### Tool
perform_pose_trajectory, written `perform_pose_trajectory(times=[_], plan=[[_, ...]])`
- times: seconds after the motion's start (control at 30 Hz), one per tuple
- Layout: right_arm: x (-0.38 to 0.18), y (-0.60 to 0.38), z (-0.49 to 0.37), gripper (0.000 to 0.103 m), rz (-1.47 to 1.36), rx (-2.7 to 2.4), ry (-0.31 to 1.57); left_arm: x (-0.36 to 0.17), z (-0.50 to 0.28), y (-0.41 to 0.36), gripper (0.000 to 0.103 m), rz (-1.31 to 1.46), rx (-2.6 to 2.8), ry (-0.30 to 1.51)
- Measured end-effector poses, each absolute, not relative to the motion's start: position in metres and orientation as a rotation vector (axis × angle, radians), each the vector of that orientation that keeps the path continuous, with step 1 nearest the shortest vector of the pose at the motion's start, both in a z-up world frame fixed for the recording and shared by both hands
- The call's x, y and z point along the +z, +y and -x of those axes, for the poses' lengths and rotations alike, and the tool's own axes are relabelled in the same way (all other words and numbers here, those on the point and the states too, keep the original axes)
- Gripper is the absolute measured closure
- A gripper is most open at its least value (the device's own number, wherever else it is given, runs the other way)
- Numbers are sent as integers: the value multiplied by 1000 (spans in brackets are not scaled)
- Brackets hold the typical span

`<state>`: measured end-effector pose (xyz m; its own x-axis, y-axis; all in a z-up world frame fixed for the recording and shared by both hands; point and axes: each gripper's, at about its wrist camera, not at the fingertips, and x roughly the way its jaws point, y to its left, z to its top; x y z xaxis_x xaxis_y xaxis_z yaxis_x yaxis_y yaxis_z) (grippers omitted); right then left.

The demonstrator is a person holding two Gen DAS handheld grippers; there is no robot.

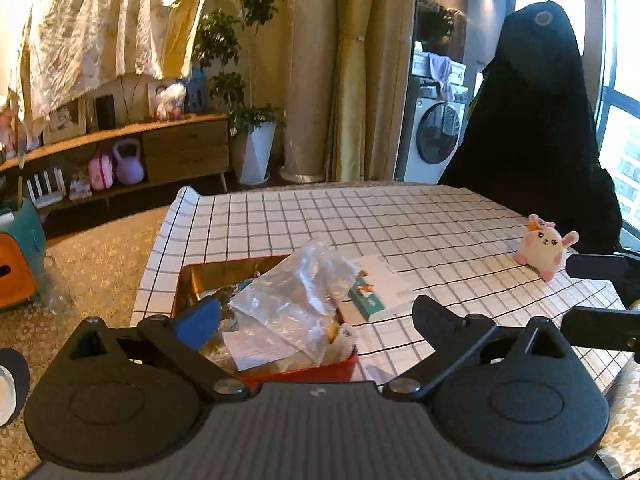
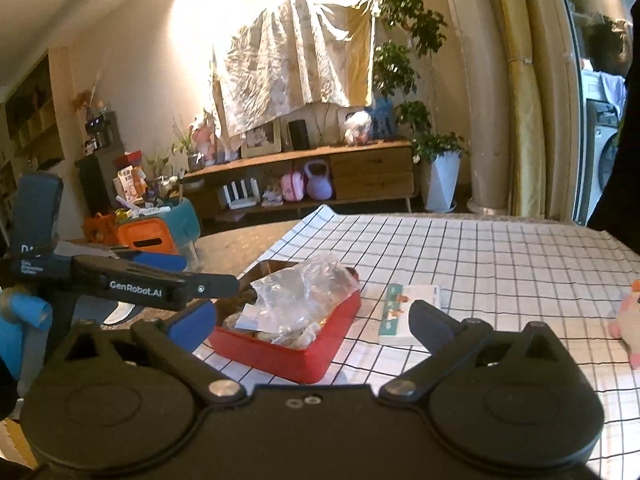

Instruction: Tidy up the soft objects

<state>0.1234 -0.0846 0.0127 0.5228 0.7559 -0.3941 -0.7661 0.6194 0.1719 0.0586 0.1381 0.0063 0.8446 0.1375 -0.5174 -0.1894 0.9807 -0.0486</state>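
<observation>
- Warm, yellowish daylight fills both views; the room is bright overall.
- Beyond the jaws to the right, the tall window panes (image 1: 624, 80) are blown out to white.
- A strong glare patch washes the cream wall (image 2: 192, 20) far above the jaws in the right wrist view.
- The crumpled clear plastic bag (image 1: 296, 300) between the jaws carries soft highlights.
- The dark draped chair back (image 1: 536, 120) is a near-featureless silhouette.
- Fisheye bending curves the white black-gridded surface (image 1: 360, 216) and the walls at the edges; corners darken.
- Distant shelves look slightly soft.
</observation>
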Motion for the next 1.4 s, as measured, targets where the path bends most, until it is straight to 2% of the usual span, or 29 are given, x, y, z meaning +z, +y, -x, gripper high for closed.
perform_pose_trajectory(times=[0.57,1.4], plan=[[10,-114,-103,0,-32,798,404,14,-30,87,0,93,125,485],[0,-115,-92,0,-37,653,403,15,-14,71,0,106,125,463]])
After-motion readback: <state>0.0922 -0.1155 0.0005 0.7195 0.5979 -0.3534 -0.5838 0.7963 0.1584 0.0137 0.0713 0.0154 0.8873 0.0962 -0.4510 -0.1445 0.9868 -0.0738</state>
